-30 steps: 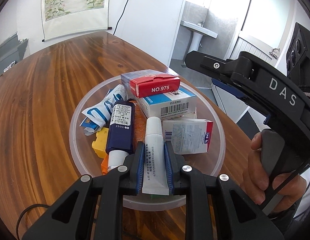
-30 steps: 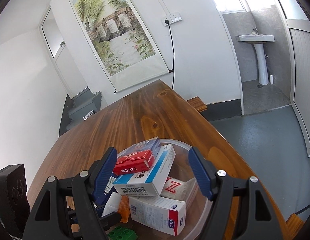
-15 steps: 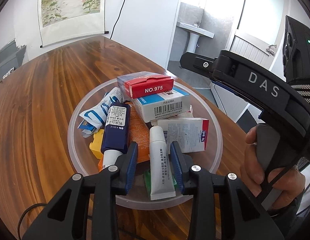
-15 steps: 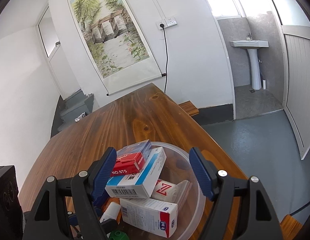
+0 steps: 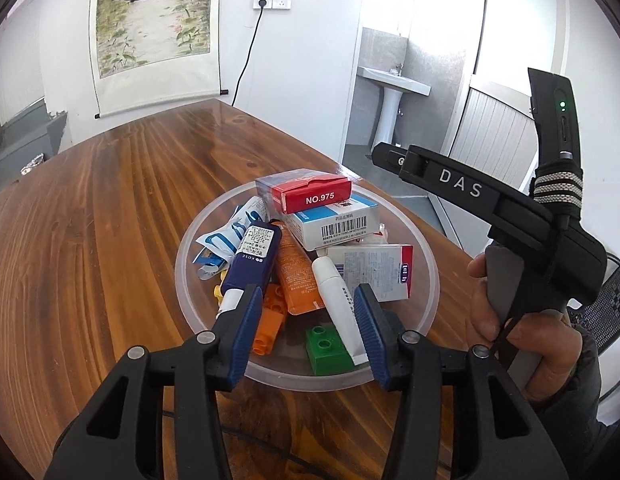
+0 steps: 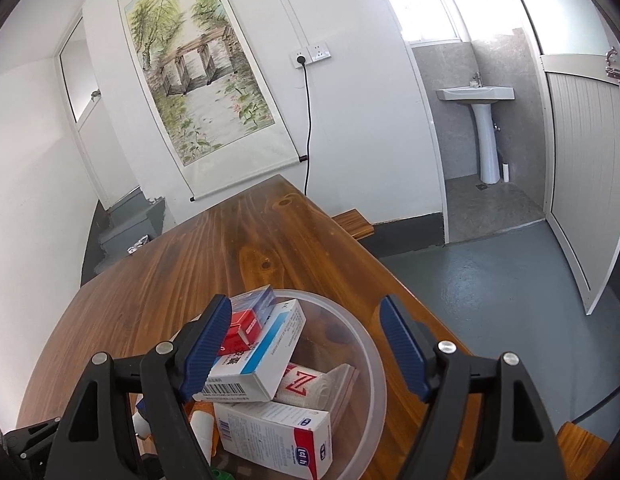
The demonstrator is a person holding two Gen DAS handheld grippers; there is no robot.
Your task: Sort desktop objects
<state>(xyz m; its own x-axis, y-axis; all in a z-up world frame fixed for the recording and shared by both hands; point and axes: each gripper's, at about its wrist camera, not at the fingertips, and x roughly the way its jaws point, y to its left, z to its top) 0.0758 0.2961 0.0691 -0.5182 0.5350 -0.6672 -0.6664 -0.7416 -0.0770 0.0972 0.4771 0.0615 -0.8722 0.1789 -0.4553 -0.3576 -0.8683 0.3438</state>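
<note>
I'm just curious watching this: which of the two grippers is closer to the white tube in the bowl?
Left. The left gripper, jaws just opened, has the white tube lying loose between its fingers. The right gripper hangs open over the far side of the bowl, above the boxes.

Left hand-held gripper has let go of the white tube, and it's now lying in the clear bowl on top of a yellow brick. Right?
Not quite. The left wrist view shows the left hand-held gripper with its jaws just opened and the white tube free in the clear bowl, but the tube's lower end rests on a green brick, not a yellow one.
</note>
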